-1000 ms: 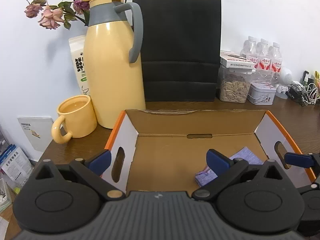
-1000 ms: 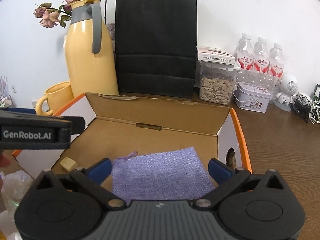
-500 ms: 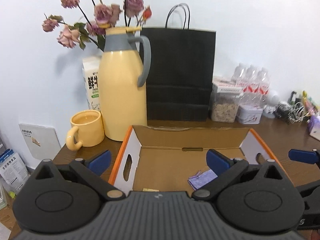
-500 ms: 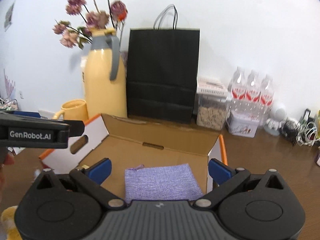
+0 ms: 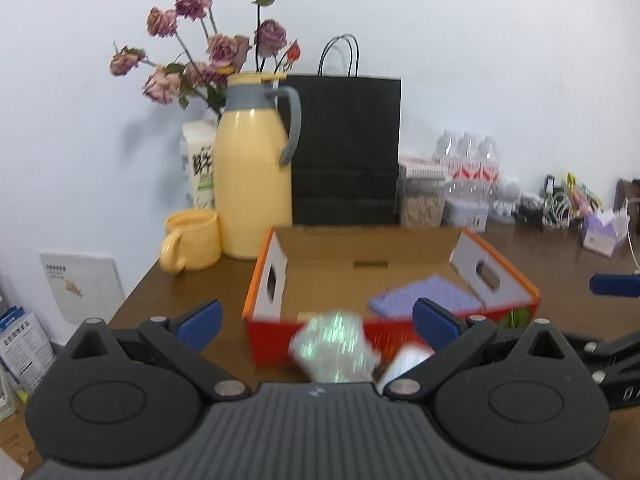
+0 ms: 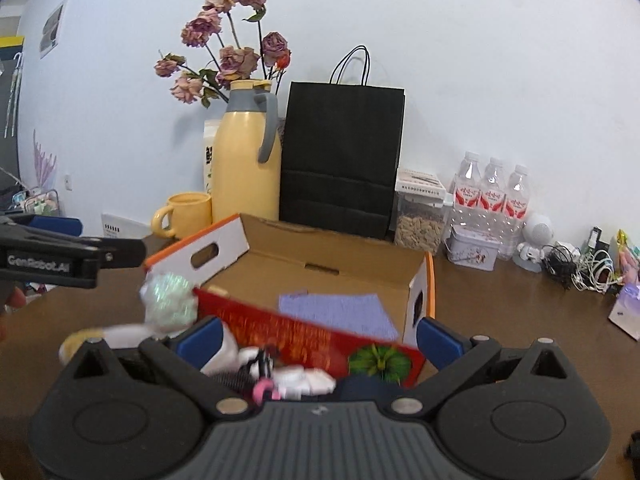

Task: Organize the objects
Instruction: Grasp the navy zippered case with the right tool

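Cardboard box sits open on the brown table, red front wall toward me; one purple cloth lies flat on its floor, and a small pale piece, too blurred to name, rests by the near wall. Both my grippers, left and right, hang empty with jaws spread wide, short of the box. I judge this the gap between placements: next is choosing a loose item. One iridescent crinkled wad lies just outside the front wall, between my left fingers; a white-and-pink jumble lies before my right, count unclear. Behind: one yellow jug, one mug, one black bag, three bottles.
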A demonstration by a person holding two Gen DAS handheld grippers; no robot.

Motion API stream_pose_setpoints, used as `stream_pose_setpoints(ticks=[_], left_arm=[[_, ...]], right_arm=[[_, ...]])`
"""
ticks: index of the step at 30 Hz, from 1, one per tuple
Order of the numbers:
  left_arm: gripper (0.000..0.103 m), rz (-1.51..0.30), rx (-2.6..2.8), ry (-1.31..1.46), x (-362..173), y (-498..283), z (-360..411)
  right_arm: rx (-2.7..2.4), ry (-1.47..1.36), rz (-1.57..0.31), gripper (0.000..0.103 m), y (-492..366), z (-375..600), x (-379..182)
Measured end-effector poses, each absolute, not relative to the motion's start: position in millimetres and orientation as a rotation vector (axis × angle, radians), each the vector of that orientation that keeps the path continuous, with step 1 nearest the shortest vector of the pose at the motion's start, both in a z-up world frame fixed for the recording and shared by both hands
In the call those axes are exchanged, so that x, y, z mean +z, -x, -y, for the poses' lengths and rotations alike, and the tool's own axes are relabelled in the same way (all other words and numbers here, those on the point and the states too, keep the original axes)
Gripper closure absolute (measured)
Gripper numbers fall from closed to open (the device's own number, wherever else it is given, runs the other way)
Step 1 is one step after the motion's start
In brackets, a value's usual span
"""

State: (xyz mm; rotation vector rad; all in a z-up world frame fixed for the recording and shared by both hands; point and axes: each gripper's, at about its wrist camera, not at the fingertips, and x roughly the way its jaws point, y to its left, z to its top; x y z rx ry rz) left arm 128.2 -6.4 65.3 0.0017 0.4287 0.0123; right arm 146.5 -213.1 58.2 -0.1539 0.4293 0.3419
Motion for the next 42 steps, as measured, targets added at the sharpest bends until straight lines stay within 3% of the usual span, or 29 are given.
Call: stream_pose_setpoints(ticks=[22,39,42], left_arm=[[0.0,-0.483,0.015,0.084,8,-45,-27],[0.0,-0.522,0.041,0.086,-3,-55,-35],[0.0,-0.525,0.049,0.089,-4,-56,-37]], right_arm=[[0.304,0.075,-0.581,0.0,-79,235,-15],[0.273,-0.028,-0.683,0.0,-158,257,-30],[0.301,-0.076,-0.694,0.007,-167,259,-31]])
